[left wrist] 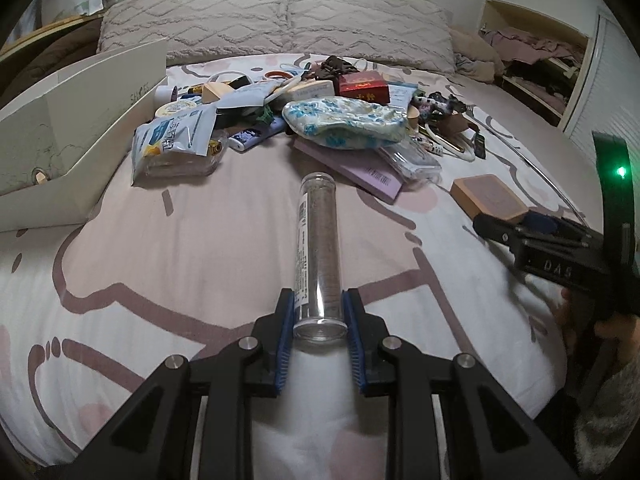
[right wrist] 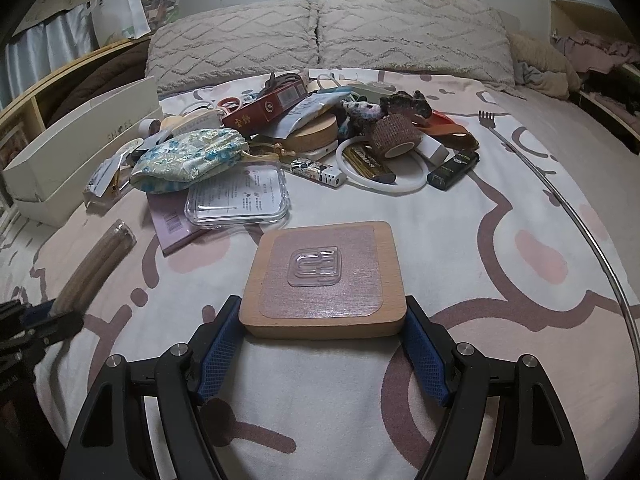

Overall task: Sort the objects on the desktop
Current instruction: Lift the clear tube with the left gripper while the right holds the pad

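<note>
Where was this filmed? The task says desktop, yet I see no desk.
Most likely a bedroom: the clutter lies on a bed with a printed sheet, two textured pillows stand at its head, and an open shelf of clothes is at the right wall.

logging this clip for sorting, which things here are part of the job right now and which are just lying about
In hand:
- clear tube, held in the left gripper
- wooden block, held in the right gripper
- white box, probably the bin

Lying about:
- floral pouch
- red box
- white ring
- lighter
- pillows
</note>
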Demonstrator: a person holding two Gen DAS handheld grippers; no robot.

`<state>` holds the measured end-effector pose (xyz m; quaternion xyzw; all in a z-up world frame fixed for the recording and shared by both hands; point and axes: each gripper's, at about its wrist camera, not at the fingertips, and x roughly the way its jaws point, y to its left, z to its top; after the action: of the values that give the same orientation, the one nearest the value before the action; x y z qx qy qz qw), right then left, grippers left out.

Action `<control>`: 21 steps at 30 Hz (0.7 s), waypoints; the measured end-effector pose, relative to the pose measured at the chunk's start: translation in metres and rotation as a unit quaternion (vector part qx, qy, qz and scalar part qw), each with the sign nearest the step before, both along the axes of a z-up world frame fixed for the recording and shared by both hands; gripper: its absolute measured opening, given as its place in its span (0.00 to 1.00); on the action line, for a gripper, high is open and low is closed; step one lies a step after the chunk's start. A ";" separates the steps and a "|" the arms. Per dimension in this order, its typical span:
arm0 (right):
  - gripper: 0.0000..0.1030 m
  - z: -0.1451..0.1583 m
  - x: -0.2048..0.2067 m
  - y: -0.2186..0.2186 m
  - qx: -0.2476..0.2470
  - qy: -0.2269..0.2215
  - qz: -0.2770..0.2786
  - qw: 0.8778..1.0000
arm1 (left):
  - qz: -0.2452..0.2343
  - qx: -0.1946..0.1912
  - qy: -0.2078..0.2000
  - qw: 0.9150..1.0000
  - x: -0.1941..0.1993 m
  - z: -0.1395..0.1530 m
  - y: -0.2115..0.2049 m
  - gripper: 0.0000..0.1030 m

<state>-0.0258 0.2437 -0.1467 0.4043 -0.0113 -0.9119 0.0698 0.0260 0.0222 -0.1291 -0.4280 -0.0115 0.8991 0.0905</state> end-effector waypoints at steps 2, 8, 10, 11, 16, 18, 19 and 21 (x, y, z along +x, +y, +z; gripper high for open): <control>0.75 0.000 0.001 0.000 0.000 0.003 -0.001 1.000 | 0.001 -0.001 0.002 1.000 0.000 -0.001 0.000 0.24; 0.75 0.003 0.004 0.000 -0.002 0.007 -0.001 1.000 | 0.008 0.012 0.013 1.000 0.001 -0.004 -0.003 0.24; 0.75 0.004 0.006 -0.002 -0.003 0.006 0.002 1.000 | 0.009 0.019 0.013 1.000 0.001 -0.005 -0.005 0.24; 0.75 0.004 0.008 -0.004 0.000 0.006 0.004 1.000 | 0.009 0.021 0.012 1.000 0.001 -0.005 -0.005 0.25; 0.75 0.004 0.017 -0.011 0.011 0.005 0.010 1.000 | 0.009 0.038 0.003 0.999 -0.002 -0.005 -0.007 0.29; 0.75 0.004 0.019 -0.011 0.008 0.004 0.011 1.000 | 0.013 0.068 -0.009 0.998 -0.005 -0.005 -0.013 0.33; 0.75 0.004 0.019 -0.011 0.007 0.003 0.010 1.000 | 0.012 0.085 -0.016 0.996 -0.007 -0.005 -0.015 0.39; 0.75 0.004 0.020 -0.011 0.006 0.003 0.010 1.000 | 0.007 0.099 -0.023 0.995 -0.011 -0.003 -0.015 0.47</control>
<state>-0.0060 0.2325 -0.1427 0.4021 -0.0014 -0.9124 0.0762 0.0150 0.0076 -0.1319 -0.4374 -0.1052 0.8842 0.1254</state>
